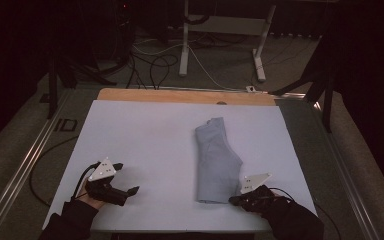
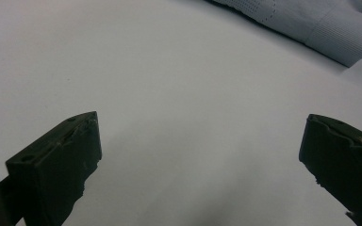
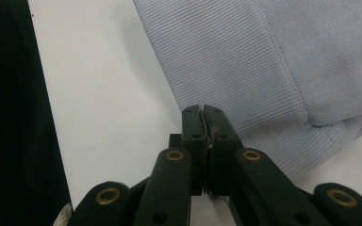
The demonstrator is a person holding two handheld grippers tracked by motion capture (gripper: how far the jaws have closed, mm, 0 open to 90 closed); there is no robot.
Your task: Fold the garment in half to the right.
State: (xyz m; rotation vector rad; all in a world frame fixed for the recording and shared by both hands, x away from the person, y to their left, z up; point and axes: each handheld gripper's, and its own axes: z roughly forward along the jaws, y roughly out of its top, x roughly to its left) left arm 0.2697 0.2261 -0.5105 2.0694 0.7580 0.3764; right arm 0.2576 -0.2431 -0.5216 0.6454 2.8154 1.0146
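A light blue folded knit garment [image 1: 215, 160] lies right of the middle of the white sheet [image 1: 145, 135], its ribbed hem [image 2: 344, 35] towards the front edge. My right gripper [image 1: 234, 200] is at the garment's near right corner. In the right gripper view it [image 3: 202, 110] is shut, its tips resting at the edge of the ribbed cloth [image 3: 273, 61], with no cloth seen between the jaws. My left gripper [image 1: 126, 178] stands open over bare sheet at the front left, well apart from the garment. In its own view it [image 2: 200, 141] has nothing between its jaws.
The sheet covers a wooden table whose far edge [image 1: 180, 95] shows bare. Metal rails [image 1: 25, 160] run along both sides. Cables [image 1: 155, 62] and white desk legs [image 1: 184, 45] stand on the dark floor beyond. The table's front edge is close under both hands.
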